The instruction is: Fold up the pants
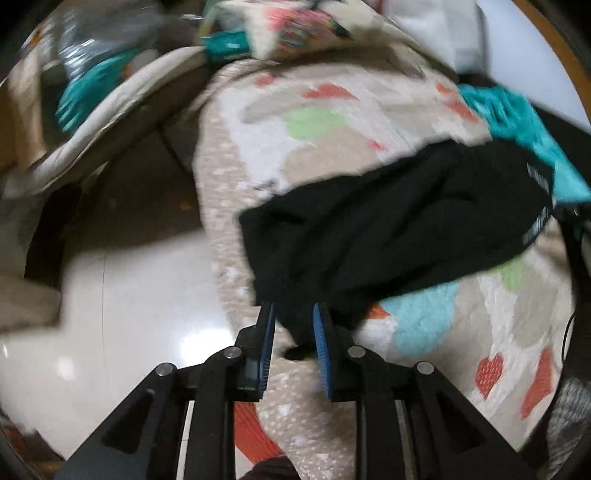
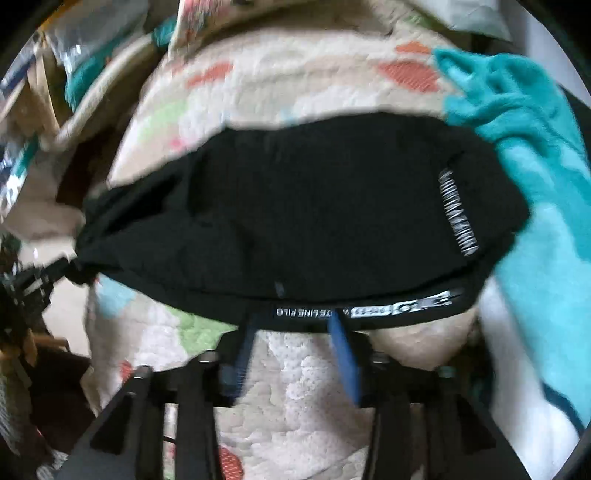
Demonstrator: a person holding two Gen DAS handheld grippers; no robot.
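Observation:
Black pants (image 1: pixel 399 221) lie across a patterned quilt (image 1: pixel 325 122). In the left wrist view my left gripper (image 1: pixel 294 314) has its blue pads on either side of the pants' near corner, jaws slightly apart with black cloth between them. In the right wrist view the pants (image 2: pixel 295 206) fill the middle, with a white-lettered waistband (image 2: pixel 362 312) along the near edge. My right gripper (image 2: pixel 293 325) has its jaws wide apart, tips at or just under the waistband edge. Both views are motion-blurred.
A turquoise towel (image 2: pixel 524 147) lies at the right of the pants, also in the left wrist view (image 1: pixel 517 122). The quilt's left edge drops to a glossy pale floor (image 1: pixel 129 314). Clutter and a pillow (image 1: pixel 295 26) sit at the far end.

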